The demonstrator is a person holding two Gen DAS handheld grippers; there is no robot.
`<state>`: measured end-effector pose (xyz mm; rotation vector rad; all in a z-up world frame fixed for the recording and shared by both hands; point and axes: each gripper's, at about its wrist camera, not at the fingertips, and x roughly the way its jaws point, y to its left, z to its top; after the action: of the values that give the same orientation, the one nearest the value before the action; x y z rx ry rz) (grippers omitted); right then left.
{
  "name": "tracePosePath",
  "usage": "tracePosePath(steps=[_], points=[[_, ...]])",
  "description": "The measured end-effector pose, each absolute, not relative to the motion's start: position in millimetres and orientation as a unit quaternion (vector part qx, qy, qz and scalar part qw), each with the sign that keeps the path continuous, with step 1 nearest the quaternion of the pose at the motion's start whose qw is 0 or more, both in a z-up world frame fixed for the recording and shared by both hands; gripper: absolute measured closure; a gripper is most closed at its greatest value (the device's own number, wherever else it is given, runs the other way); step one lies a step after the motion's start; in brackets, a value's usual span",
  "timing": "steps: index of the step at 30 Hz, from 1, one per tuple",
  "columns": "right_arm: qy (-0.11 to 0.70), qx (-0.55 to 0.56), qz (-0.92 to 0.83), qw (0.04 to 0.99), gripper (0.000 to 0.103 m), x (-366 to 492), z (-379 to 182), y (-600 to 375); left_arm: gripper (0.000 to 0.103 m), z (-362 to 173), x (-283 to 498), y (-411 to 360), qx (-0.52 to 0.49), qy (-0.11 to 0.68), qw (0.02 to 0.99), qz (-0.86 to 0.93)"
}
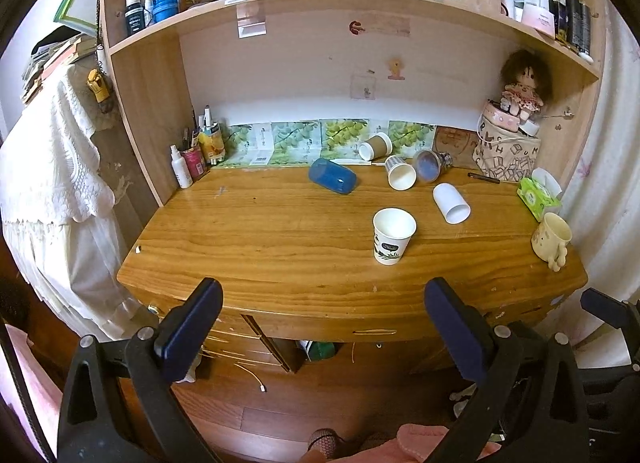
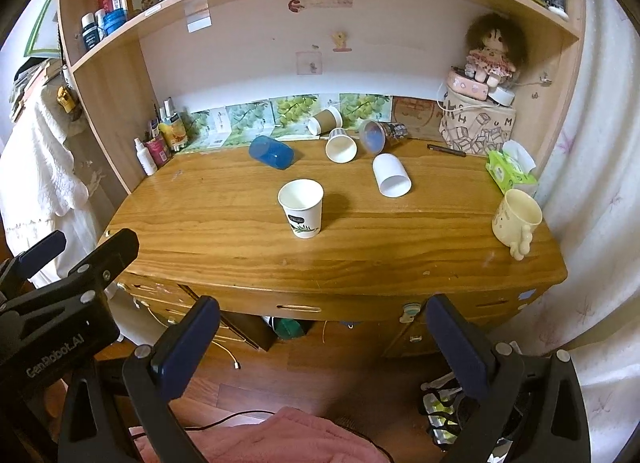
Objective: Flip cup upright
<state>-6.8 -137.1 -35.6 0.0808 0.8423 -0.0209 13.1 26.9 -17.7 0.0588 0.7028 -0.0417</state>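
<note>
Several cups lie on their sides on the wooden desk (image 1: 280, 247): a blue cup (image 1: 333, 176) (image 2: 272, 153), a white cup (image 1: 451, 203) (image 2: 391, 175), a striped paper cup (image 1: 400, 172) (image 2: 341, 145), a brown paper cup (image 1: 376, 146) (image 2: 325, 120) and a clear cup (image 1: 430, 164) (image 2: 378, 134). A printed paper cup (image 1: 393, 236) (image 2: 302, 207) stands upright mid-desk. A cream mug (image 1: 551, 238) (image 2: 516, 221) stands upright at the right. My left gripper (image 1: 322, 315) and right gripper (image 2: 322, 333) are open and empty, held in front of the desk's near edge.
A pen holder and bottles (image 1: 196, 155) stand at the back left. A fabric bin with a doll (image 1: 508, 151) and a green tissue pack (image 1: 538, 193) sit at the back right. A pen (image 1: 484, 177) lies near the bin. Shelves of books hang above. Drawers sit under the desk.
</note>
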Motion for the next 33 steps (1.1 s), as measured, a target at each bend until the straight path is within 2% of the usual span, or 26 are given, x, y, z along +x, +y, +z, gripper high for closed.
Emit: tracePosePath(steps=[33], points=[[0.371,0.03,0.012,0.928,0.0,-3.2,-23.4,-139.5,0.002,-8.5,14.2,32.6,0.005,0.314,0.949,0.006]])
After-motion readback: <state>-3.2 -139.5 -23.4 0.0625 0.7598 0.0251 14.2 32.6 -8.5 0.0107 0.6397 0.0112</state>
